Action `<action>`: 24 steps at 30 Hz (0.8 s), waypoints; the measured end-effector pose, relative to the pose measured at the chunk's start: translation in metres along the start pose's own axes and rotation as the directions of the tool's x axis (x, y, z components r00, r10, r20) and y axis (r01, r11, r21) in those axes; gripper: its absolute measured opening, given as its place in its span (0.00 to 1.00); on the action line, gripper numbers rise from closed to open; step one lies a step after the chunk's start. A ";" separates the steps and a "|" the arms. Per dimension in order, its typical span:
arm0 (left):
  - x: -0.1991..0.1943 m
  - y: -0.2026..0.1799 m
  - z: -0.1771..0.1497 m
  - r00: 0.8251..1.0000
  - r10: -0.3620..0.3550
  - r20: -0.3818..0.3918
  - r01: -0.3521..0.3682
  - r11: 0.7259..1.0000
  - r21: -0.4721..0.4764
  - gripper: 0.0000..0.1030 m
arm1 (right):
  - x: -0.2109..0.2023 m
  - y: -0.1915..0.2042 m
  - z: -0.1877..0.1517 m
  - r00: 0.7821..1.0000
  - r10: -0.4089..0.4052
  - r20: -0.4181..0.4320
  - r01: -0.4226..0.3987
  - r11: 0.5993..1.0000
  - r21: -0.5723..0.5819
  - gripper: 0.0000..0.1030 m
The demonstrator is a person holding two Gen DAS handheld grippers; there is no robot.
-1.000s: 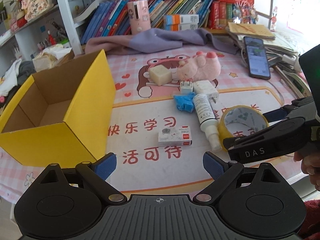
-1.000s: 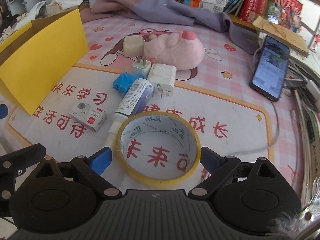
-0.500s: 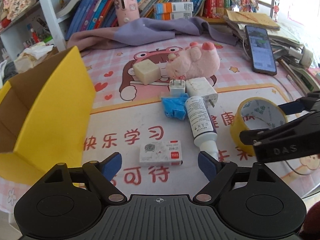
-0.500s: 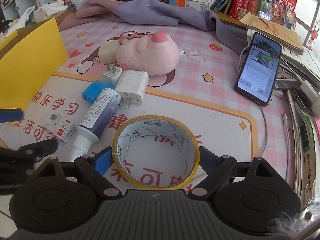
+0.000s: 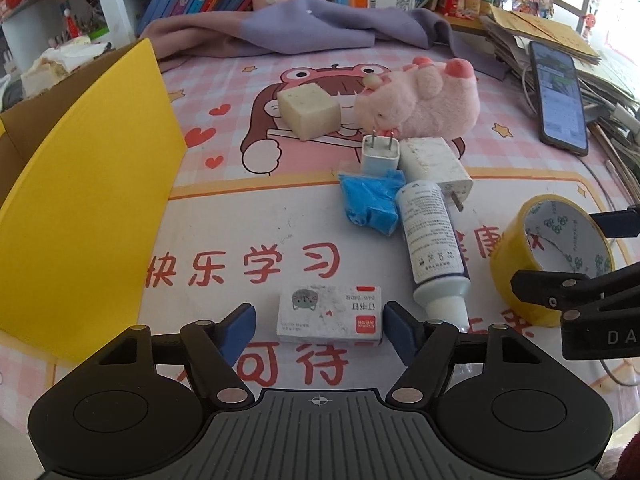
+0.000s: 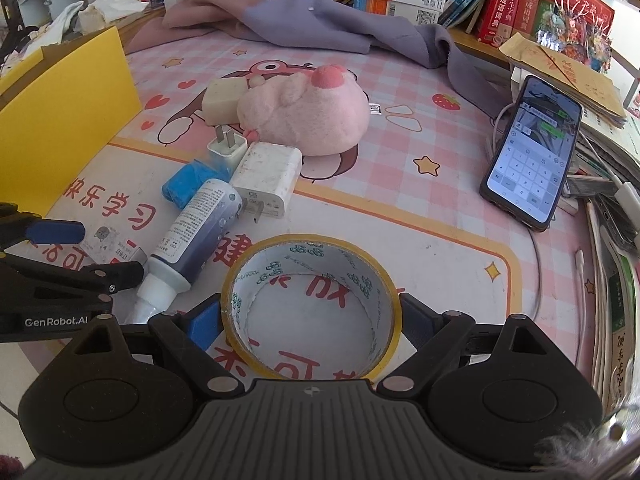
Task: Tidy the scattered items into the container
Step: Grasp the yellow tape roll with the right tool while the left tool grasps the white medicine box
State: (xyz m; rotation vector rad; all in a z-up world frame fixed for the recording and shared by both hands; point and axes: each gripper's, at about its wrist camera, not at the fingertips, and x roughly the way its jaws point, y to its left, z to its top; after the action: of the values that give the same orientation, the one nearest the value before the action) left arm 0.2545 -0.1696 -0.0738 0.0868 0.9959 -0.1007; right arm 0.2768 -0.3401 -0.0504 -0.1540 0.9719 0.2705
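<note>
One yellow box (image 5: 92, 184) stands at the left. One plush (image 5: 424, 100), one tape roll (image 6: 312, 304), one tube (image 5: 434, 240), two chargers (image 5: 434, 162), one soap block (image 5: 308, 110), one blue packet (image 5: 370, 202), one staple box (image 5: 330, 314) — all loose on the mat (image 5: 240, 216). The left gripper (image 5: 320, 326) is closing around the staple box, the left pad apart from it; the right gripper (image 6: 310, 320) brackets the tape roll — jaws wide, contact unclear.

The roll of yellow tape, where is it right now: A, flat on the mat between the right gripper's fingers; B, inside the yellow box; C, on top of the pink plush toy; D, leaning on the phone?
A: the roll of yellow tape lies flat on the mat, ringed on both sides by the right gripper.
</note>
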 end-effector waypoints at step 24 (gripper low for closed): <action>-0.025 -0.008 0.006 0.997 -0.022 0.071 0.021 1.000 0.015 0.50 | -0.015 -0.007 -0.002 0.999 0.002 0.044 -0.002 1.000 0.012 0.85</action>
State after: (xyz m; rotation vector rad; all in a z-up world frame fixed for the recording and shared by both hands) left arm 0.2449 -0.1769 -0.0493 0.0852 0.9255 -0.1293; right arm 0.2690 -0.3497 -0.0391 -0.1359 0.9295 0.2691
